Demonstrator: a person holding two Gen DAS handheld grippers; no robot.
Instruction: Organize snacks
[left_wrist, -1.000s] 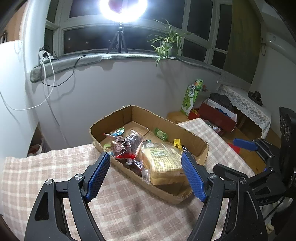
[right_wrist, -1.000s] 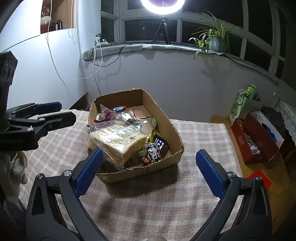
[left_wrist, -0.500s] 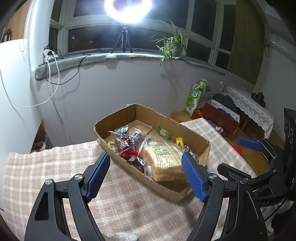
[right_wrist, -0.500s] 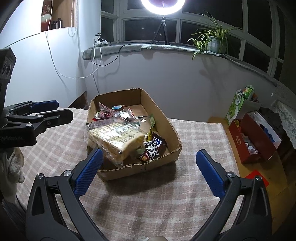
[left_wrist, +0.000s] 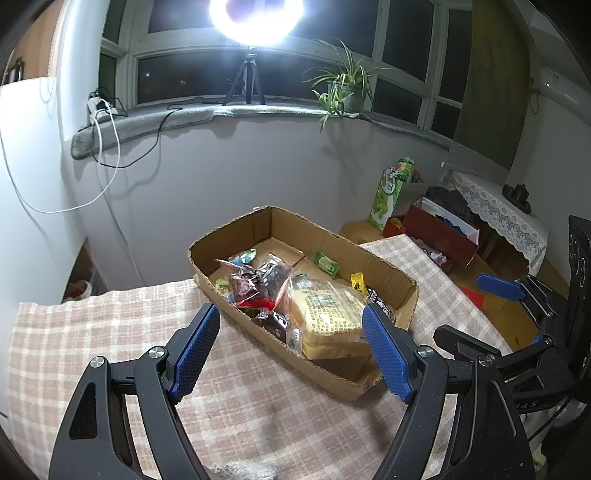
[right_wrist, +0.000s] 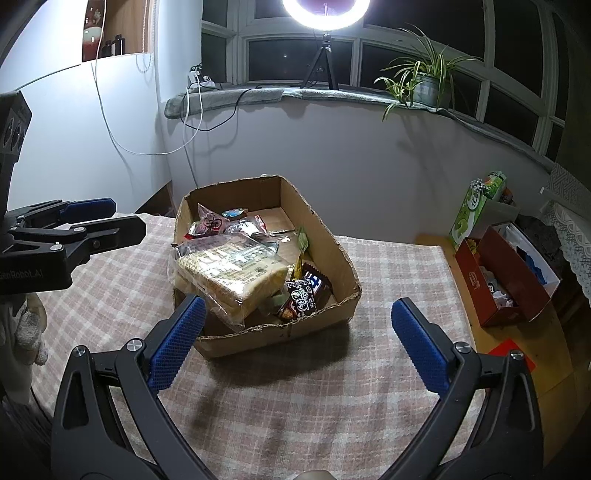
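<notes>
Cardboard box (right_wrist: 321, 236) of snacks, bread bag (right_wrist: 232, 273) topmost; before it your left gripper (left_wrist: 291, 347) and right gripper (right_wrist: 295, 339) gape wide, empty.

Both grippers are black, angular frames. Silver screws stud the left gripper (left_wrist: 290, 352) and right gripper (right_wrist: 299, 343). Textured blue pads line the jaws.

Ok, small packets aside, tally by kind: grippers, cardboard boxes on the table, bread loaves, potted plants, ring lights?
Grippers: 2, left gripper and right gripper
Cardboard box: 1
Bread loaf: 1
Potted plant: 1
Ring light: 1
Total: 6
</notes>
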